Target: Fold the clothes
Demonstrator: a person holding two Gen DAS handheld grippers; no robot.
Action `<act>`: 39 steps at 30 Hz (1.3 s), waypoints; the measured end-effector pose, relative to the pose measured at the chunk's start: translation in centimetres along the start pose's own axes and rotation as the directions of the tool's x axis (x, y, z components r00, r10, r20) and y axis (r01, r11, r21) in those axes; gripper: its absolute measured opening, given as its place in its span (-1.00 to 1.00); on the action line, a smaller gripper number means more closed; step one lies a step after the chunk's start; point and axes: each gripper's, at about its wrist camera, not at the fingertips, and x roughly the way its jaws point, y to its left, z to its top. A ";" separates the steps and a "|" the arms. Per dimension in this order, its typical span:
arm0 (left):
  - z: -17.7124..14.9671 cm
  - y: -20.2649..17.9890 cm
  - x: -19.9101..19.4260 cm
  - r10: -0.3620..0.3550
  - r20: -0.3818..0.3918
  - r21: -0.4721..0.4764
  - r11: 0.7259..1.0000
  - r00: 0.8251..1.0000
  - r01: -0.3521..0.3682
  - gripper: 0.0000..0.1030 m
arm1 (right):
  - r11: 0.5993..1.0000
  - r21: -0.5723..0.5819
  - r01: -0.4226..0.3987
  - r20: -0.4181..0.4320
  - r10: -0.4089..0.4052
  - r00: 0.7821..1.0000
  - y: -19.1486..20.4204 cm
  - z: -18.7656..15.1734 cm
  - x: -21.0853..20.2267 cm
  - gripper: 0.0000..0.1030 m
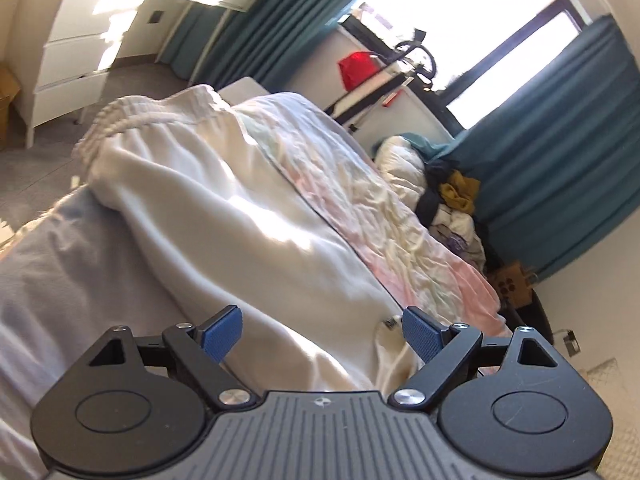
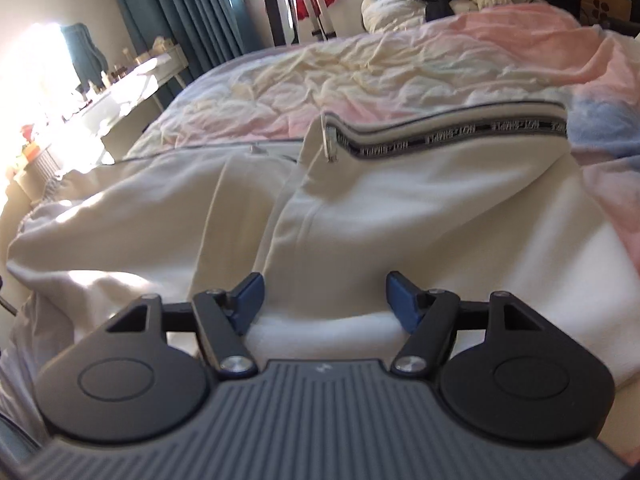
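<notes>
A white fleece jacket (image 1: 224, 216) lies spread on the bed, its ribbed hem (image 1: 120, 120) at the far end in the left wrist view. My left gripper (image 1: 320, 334) hovers open just over the near part of the jacket, nothing between its blue pads. In the right wrist view the same jacket (image 2: 400, 208) shows its collar with a lettered black-and-grey band (image 2: 460, 136) and a zip pull (image 2: 330, 142). My right gripper (image 2: 324, 300) is open over the white fabric, holding nothing.
The bed carries a crumpled pink, cream and blue duvet (image 2: 380, 76). A heap of other clothes (image 1: 452, 196) sits at the bed's far corner by teal curtains (image 1: 560, 152). A white chest of drawers (image 1: 68, 48) and a paper bag (image 2: 604, 0) stand nearby.
</notes>
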 end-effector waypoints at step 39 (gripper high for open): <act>1.8 -17.6 4.6 -0.109 0.445 0.340 0.939 0.889 -0.054 -0.69 | 0.967 0.254 -0.011 0.209 -0.044 0.977 -6.0 4.0 -5.2 0.37</act>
